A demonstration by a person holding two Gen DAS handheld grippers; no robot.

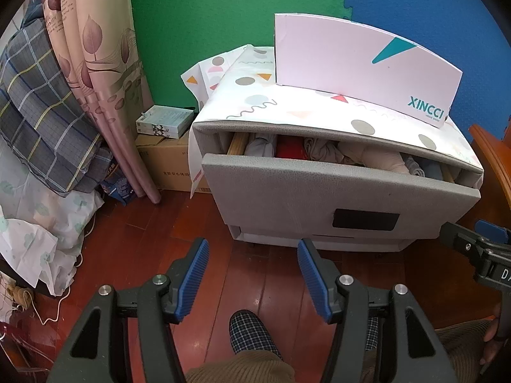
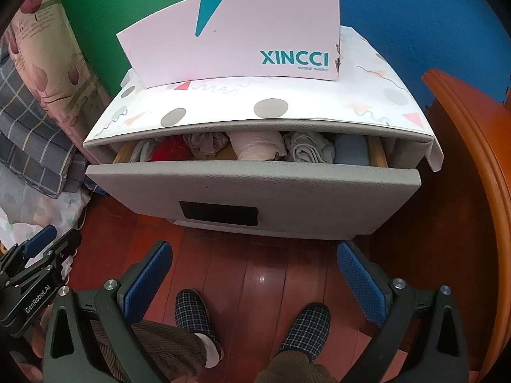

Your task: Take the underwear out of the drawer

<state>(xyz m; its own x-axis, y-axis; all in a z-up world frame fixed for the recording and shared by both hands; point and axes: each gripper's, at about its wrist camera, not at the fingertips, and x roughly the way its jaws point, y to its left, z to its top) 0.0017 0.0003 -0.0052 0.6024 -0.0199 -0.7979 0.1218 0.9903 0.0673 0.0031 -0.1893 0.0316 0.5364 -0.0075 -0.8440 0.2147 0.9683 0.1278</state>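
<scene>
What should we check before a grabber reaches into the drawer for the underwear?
1. Drawer pulled open: ok, partly.
2. Clothes showing inside: ok.
3. Which piece is underwear: cannot tell.
4. Right gripper open and empty: ok.
5. Left gripper open and empty: ok.
6. Box on top well back from the gap: ok.

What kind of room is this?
Most likely a bedroom in a home. A grey bedside cabinet has its drawer open and full of folded clothing, plaid bedding is piled at the left, and a leaf-print curtain hangs beside it.
</scene>
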